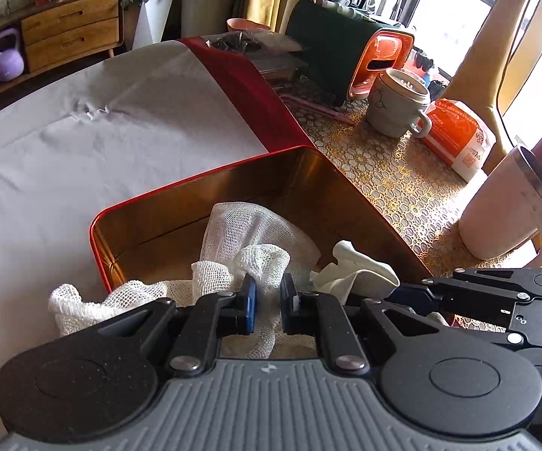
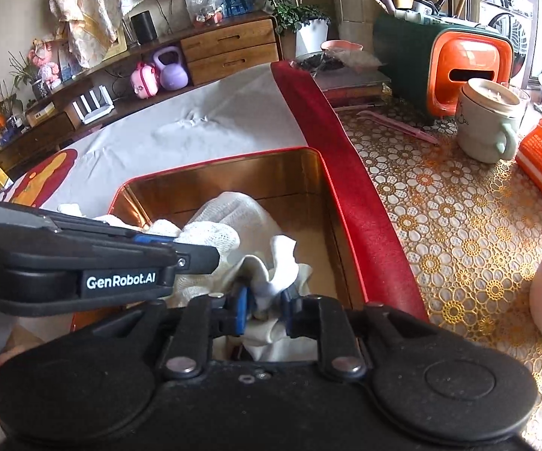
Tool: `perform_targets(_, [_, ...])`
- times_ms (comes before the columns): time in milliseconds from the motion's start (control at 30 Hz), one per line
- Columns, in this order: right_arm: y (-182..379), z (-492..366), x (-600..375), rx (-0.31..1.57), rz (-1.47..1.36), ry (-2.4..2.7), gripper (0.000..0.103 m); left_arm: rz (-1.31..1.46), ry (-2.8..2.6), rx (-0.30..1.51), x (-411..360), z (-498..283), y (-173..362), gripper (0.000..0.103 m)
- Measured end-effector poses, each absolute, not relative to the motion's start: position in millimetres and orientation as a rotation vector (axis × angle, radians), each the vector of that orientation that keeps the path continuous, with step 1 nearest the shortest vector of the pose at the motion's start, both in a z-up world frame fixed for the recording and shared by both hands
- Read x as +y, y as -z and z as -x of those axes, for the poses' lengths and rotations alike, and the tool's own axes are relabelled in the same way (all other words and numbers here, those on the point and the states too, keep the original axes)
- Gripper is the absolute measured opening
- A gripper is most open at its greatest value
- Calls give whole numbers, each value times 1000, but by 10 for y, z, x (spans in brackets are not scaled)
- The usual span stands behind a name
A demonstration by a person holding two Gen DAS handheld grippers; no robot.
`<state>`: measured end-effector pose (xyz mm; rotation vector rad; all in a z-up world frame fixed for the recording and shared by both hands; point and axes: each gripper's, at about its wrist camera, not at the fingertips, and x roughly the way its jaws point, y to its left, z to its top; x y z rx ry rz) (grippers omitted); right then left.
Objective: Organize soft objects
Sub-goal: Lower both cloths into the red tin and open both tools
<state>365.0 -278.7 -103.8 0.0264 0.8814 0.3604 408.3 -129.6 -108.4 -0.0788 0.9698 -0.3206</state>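
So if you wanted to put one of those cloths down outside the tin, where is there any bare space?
The grey cloth left of the red tin and red band lies bare. A smaller free patch of gold floral mat sits between the band and the lidded mug. Crowded: far right, around the mug, orange packet and green organizer.

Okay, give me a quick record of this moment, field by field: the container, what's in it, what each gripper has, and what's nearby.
container: red tin, gold inside, open top
contents: white mesh cloth, partly draped over the near rim
left gripper: shut on mesh cloth
right gripper: shut on smooth white cloth
surface under tin: grey sheet
nearby: lidded mug, white tumbler, both on the lace mat
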Motion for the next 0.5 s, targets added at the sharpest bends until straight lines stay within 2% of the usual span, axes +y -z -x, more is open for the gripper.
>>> perform_targets(300, [940,-3558,-2775,867,52,-347,33,86,294,966,-1288,-4027,1002,13])
perform_targets(400, [894,-3529,-2791,864,58,-341,41,83,291,953,-1268,-3989,956,19])
perform_targets(500, [842,-3492,-2823,859,53,-339,44,94,303,960,-1259,-3970,928,29])
